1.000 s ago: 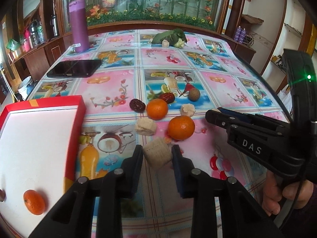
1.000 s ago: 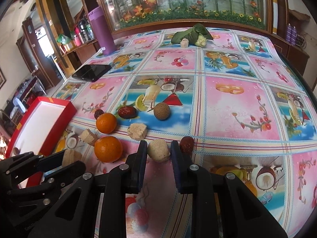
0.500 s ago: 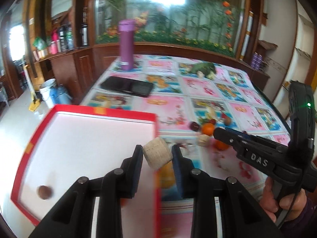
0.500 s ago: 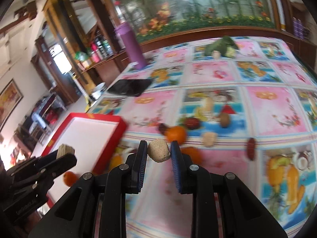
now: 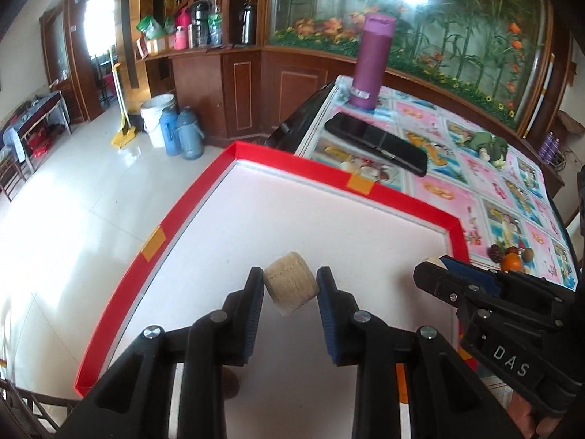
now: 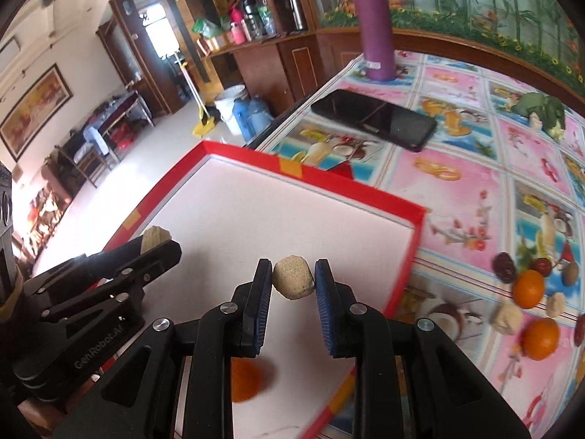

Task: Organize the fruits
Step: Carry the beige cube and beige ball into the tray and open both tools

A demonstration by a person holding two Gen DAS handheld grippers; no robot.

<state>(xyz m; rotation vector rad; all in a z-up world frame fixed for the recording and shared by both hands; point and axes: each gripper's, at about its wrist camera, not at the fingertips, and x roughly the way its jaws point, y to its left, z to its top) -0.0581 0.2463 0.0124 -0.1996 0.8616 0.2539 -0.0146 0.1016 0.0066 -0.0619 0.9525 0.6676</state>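
Note:
My left gripper (image 5: 290, 289) is shut on a tan cylindrical chunk (image 5: 290, 287), held above the white floor of the red-rimmed box (image 5: 329, 173). My right gripper (image 6: 293, 281) is shut on a beige rounded lump (image 6: 293, 281), also above that box (image 6: 347, 190). In the right wrist view the left gripper (image 6: 155, 243) shows at lower left with its chunk (image 6: 153, 238); an orange (image 6: 245, 380) lies in the box beneath my fingers. Oranges (image 6: 527, 289), dark dates (image 6: 504, 267) and pale lumps (image 6: 507, 316) remain on the tablecloth at right.
A black phone (image 6: 376, 119) and a purple bottle (image 6: 373, 22) sit on the fruit-print tablecloth (image 6: 475, 190) beyond the box. Green leafy items (image 6: 541, 109) lie at the far side. The table's left edge drops to a tiled floor with buckets (image 5: 157, 117).
Both grippers have swung left from the fruit pile to above the red-rimmed box, each still holding its piece. The fruit pile now lies far to the right.

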